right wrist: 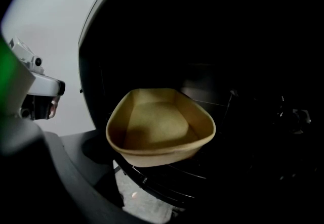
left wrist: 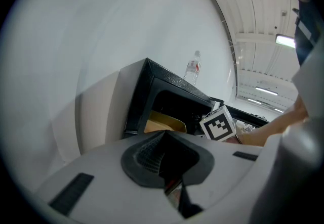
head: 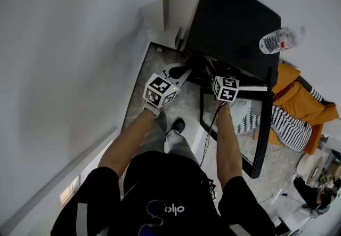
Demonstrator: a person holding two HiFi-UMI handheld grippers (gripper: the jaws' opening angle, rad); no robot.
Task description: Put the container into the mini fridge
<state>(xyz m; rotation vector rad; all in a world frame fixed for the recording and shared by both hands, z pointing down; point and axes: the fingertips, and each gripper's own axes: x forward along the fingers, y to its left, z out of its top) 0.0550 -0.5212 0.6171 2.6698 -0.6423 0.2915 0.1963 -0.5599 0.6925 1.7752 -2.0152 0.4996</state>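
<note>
A tan, shallow container (right wrist: 161, 128) sits level on the wire shelf (right wrist: 167, 180) inside the black mini fridge (head: 234, 22); its near end overhangs the shelf's front a little. My right gripper (right wrist: 164, 187) is at the fridge mouth, open. Its left finger (right wrist: 86, 167) lies beside the container's near-left corner, and the other finger is lost in the dark. In the left gripper view the container (left wrist: 164, 124) shows inside the fridge (left wrist: 152, 91). My left gripper (left wrist: 163, 161) hangs shut and empty to the left of the fridge opening, level with the right gripper (head: 222, 83).
The fridge door (head: 265, 123) stands open to the right. A clear water bottle (head: 277, 41) lies on the fridge top. A white wall (head: 69, 43) runs close on the left. An orange and striped cloth heap (head: 298, 107) lies beyond the door.
</note>
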